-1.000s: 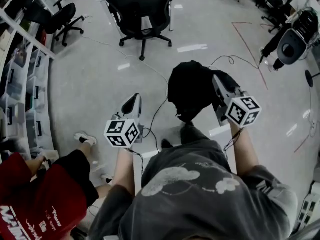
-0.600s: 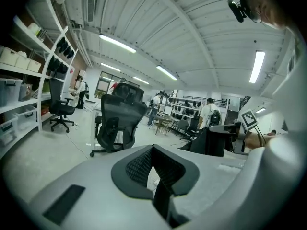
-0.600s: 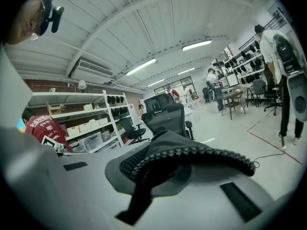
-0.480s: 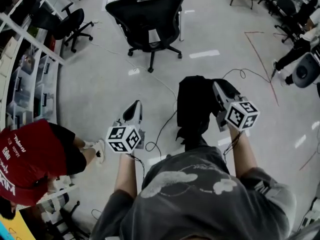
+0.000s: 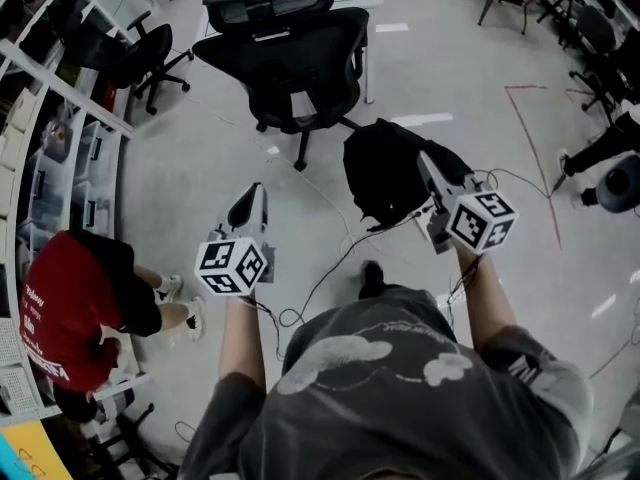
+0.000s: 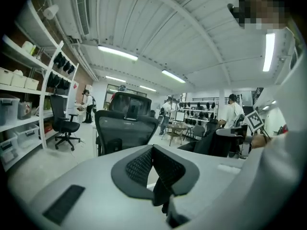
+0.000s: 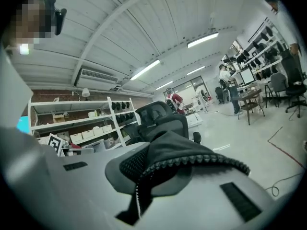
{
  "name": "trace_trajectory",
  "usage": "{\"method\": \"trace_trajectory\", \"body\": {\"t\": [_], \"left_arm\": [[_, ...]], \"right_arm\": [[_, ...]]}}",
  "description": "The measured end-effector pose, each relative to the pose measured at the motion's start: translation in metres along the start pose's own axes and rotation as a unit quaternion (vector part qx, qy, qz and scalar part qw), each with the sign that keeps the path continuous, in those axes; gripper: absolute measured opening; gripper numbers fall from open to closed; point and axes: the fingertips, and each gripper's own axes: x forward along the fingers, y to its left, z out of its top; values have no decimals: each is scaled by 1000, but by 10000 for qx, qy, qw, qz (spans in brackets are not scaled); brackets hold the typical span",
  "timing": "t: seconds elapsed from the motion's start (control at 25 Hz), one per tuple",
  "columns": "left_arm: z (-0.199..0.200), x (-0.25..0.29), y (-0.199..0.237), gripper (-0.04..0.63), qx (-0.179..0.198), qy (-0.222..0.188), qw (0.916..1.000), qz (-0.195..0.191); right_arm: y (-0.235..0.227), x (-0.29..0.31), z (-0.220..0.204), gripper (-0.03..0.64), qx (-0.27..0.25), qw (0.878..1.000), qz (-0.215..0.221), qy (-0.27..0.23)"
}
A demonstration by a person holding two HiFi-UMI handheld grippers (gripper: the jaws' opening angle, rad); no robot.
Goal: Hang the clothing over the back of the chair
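A black mesh office chair (image 5: 285, 63) with a headrest stands ahead of me on the grey floor. It also shows in the left gripper view (image 6: 125, 132) and the right gripper view (image 7: 162, 121). My right gripper (image 5: 428, 168) is shut on a black zippered garment (image 5: 385, 173), which hangs in a bunch to its left, in the air short of the chair. The garment's zipper edge (image 7: 192, 164) drapes across the right jaws. My left gripper (image 5: 250, 203) is held level beside it, jaws together, with nothing seen between them (image 6: 153, 152).
A person in a red shirt (image 5: 70, 308) stands at the left by white shelving (image 5: 55, 138). A second office chair (image 5: 130, 43) is at the far left. Cables (image 5: 320, 273) trail across the floor, red tape lines (image 5: 540, 138) mark it at the right, and several people stand far off.
Both grippers and the garment have moved forward toward the black chair, which now sits closer and larger. The person in red has shifted along the left side.
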Motion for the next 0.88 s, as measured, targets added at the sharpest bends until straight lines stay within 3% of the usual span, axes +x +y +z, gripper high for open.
{"method": "trace_trajectory", "body": {"t": [0.28, 0.56, 0.88], "left_arm": [[27, 48, -5, 2, -43, -273, 9992, 276], [41, 72, 7, 2, 155, -217, 9992, 310], [57, 141, 44, 2, 2, -249, 9996, 164]], "right_arm": [[-43, 40, 45, -3, -339, 9992, 205, -74], [-76, 63, 49, -3, -198, 9998, 17, 15], [-108, 105, 62, -3, -187, 9994, -270, 107]]}}
